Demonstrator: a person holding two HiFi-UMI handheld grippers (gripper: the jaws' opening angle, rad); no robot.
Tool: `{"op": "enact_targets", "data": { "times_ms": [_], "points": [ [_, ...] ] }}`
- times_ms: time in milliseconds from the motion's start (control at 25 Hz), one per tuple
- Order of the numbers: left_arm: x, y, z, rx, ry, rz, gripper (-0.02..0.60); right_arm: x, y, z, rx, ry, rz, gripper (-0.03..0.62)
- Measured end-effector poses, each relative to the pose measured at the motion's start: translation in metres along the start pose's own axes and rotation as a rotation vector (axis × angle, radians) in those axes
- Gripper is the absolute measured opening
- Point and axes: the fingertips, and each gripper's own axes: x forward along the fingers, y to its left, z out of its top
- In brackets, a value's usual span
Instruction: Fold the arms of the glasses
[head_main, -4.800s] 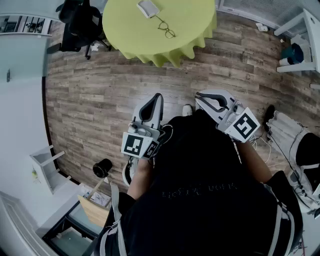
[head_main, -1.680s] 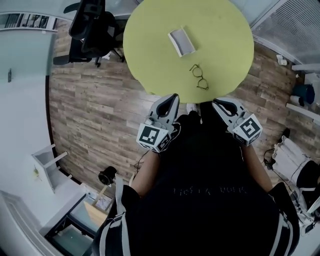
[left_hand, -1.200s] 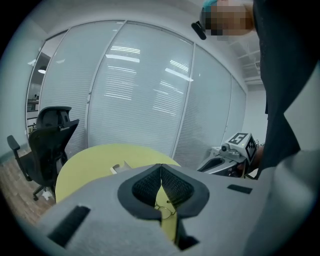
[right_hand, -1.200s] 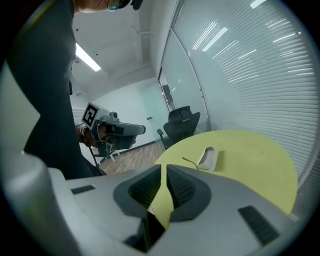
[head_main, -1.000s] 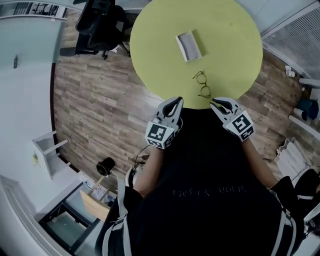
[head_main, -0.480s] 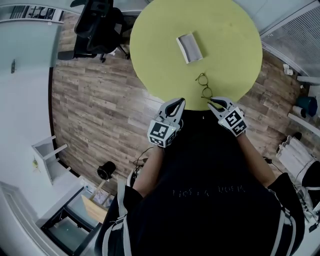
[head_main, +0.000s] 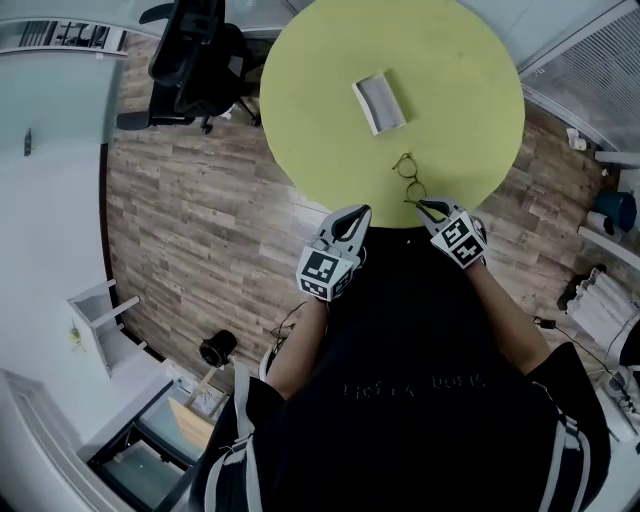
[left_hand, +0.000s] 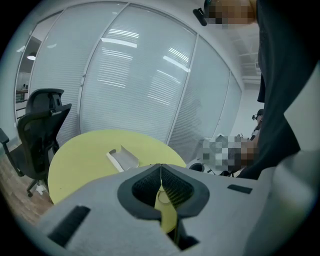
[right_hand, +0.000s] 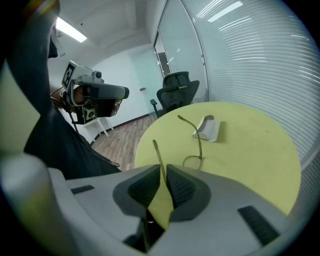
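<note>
Thin dark-framed glasses (head_main: 409, 180) lie with their arms unfolded near the front edge of the round yellow-green table (head_main: 330, 120). In the right gripper view one lens (right_hand: 192, 161) and one raised arm (right_hand: 198, 135) show, and the other arm (right_hand: 158, 159) runs into the slit between the jaws. My right gripper (head_main: 422, 207) is at the table edge, its jaws narrowed onto that arm. My left gripper (head_main: 354, 214) hangs shut and empty just left of the glasses, off the table rim; in its own view its tips (left_hand: 161, 167) meet.
A white open glasses case (head_main: 380, 100) lies on the table beyond the glasses. A black office chair (head_main: 200, 55) stands at the table's far left. The floor is wood planks, with glass walls and blinds behind the table.
The person has walked up to the table. Both grippers have come forward to its front edge, and the right one has reached the near arm of the glasses.
</note>
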Motion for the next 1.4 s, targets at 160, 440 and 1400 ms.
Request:
{"op": "enact_targets", "data": {
  "times_ms": [160, 440, 1400],
  "points": [
    [0.001, 0.002, 0.001, -0.003, 0.003, -0.003, 0.018, -0.001, -0.001, 0.001, -0.045, 0.021, 0.012, 0.037],
    [0.006, 0.004, -0.002, -0.009, 0.003, -0.013, 0.018, -0.012, 0.015, -0.014, -0.218, 0.153, 0.157, 0.037],
    [0.006, 0.001, -0.012, -0.022, 0.053, 0.004, 0.018, 0.03, -0.022, -0.007, -0.264, 0.201, 0.208, 0.037]
  ]
}}
